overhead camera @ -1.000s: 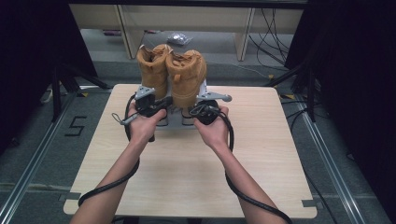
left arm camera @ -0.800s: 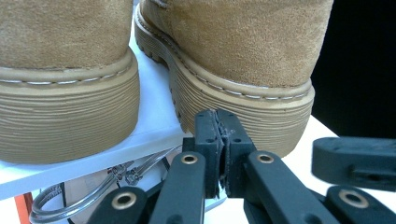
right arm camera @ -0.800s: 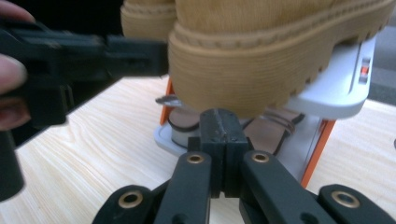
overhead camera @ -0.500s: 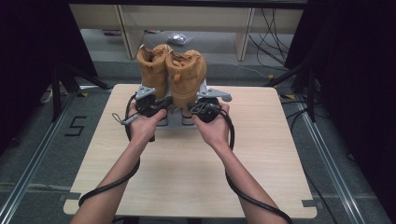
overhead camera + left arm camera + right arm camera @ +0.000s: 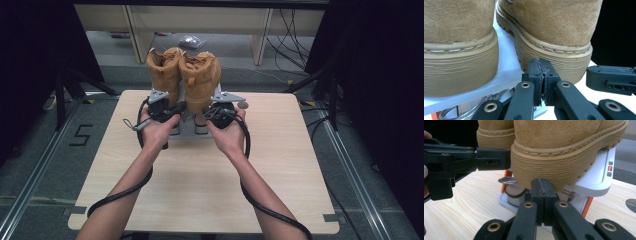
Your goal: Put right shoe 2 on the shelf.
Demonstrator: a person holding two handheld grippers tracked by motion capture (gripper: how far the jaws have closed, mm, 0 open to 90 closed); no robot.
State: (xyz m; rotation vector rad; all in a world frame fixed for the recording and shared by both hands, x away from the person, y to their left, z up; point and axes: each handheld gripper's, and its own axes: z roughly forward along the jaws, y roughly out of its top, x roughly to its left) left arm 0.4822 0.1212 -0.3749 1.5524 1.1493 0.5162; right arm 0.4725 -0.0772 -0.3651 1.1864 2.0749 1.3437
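Item: pair of tan suede ankle boots (image 5: 184, 75) with thick ribbed rubber soles, standing side by side on a white plastic raised platform (image 5: 506, 72) with orange legs, on the pale wooden table (image 5: 200, 185).

Position: heels directly ahead of both grippers, just above the jaw tips.

Handling (judged): fairly heavy; soles stiff and grippy, suede uppers soft and yielding, collars padded. Not fragile. Best held at the heel counter or collar rim, since the sole looks too wide for a firm pinch.

Left gripper (image 5: 541, 65): jaws clenched together, holding nothing, tips near the heel.

Right gripper (image 5: 541, 185): jaws clenched, empty, just under the right boot's heel.
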